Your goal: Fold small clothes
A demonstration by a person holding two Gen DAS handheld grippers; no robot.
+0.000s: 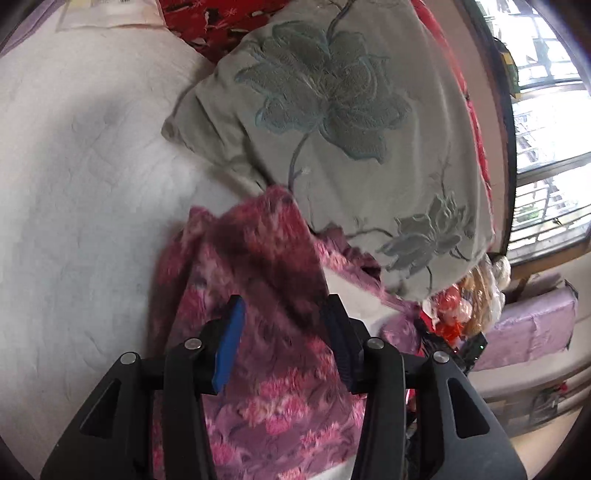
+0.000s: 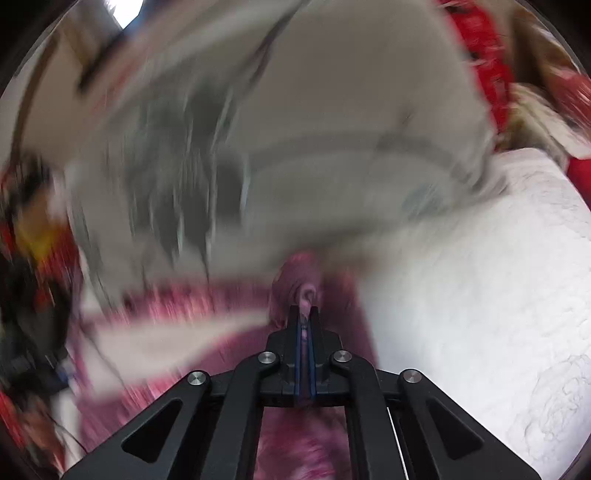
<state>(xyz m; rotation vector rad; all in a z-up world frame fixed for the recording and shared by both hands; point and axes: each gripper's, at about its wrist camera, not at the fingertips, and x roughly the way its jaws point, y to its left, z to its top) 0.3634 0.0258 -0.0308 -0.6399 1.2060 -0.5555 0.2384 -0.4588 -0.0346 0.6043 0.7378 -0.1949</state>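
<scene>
A pink and purple patterned garment lies on a white bed, partly raised in a fold toward a grey pillow. My left gripper is open, its jaws spread over the garment with cloth between them but not pinched. In the right wrist view, which is motion-blurred, my right gripper is shut on a bunched edge of the garment, and cloth trails to the left and below the fingers.
A grey pillow with embroidered flowers sits just beyond the garment; it fills the blurred right wrist view. A red patterned cushion lies behind it. A doll and a window are at the right.
</scene>
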